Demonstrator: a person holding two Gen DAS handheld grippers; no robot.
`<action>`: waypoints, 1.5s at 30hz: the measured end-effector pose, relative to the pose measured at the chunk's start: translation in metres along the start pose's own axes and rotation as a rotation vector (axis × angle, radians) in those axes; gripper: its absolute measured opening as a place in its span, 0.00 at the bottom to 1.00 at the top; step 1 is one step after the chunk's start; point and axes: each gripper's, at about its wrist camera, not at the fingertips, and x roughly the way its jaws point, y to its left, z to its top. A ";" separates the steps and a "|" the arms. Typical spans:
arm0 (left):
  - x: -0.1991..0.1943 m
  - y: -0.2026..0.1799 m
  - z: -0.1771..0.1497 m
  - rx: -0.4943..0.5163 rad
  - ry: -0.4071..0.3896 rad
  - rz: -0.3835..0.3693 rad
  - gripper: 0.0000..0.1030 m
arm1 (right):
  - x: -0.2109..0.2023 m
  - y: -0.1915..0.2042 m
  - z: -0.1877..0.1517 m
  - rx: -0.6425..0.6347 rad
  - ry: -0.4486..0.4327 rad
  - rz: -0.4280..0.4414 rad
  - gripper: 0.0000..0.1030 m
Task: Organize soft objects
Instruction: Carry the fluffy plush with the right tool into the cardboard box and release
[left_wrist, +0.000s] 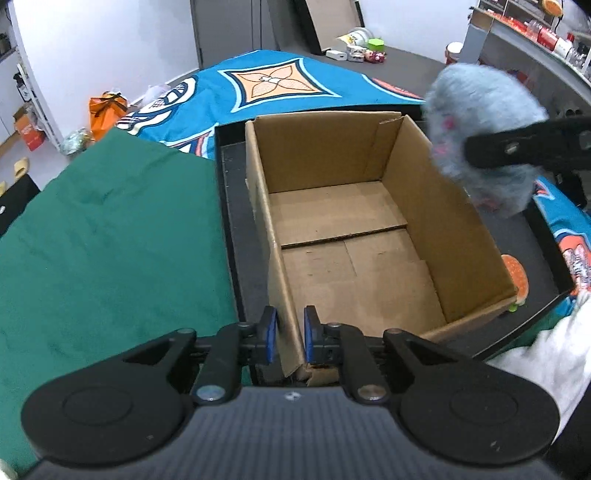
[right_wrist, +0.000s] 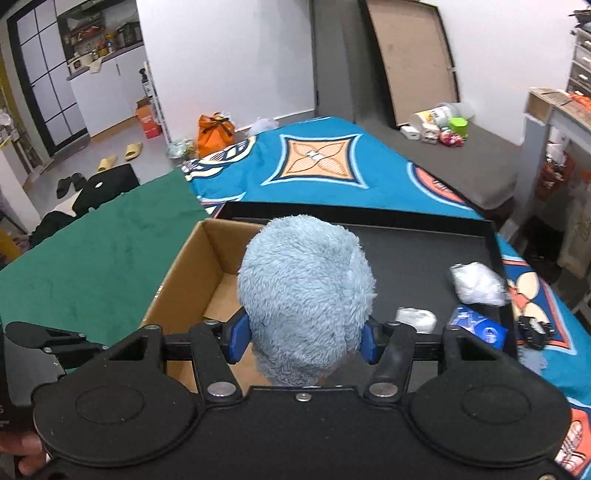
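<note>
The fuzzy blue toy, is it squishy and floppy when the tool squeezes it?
Probably squishy: the fuzzy blue toy bulges out above the right tool pinching it. It looks light, as a narrow pinch carries it. Its shaggy pile should resist slipping.

The near wall of an open cardboard box (left_wrist: 332, 229) is being clamped between the blue-padded fingers (left_wrist: 270, 334) of the left gripper (left_wrist: 290, 334), close to its corner. The box is being kept in a shallow black tray (left_wrist: 236, 221), with a green cloth (left_wrist: 110, 236) spread to the left. A fluffy blue plush toy (left_wrist: 476, 122) is being carried by the right gripper (left_wrist: 524, 147) above the box's right rim. A small burger-shaped toy (left_wrist: 517, 280) is lying just outside the right wall.
</note>
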 end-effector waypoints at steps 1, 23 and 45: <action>0.000 0.002 0.000 -0.010 0.000 -0.014 0.13 | 0.003 0.002 0.000 0.001 0.004 0.007 0.54; 0.002 -0.002 0.003 -0.036 0.013 0.013 0.14 | 0.012 0.003 -0.003 -0.020 -0.032 0.086 0.84; 0.007 -0.041 0.023 0.045 0.053 0.176 0.72 | -0.001 -0.107 -0.032 0.155 -0.022 -0.011 0.84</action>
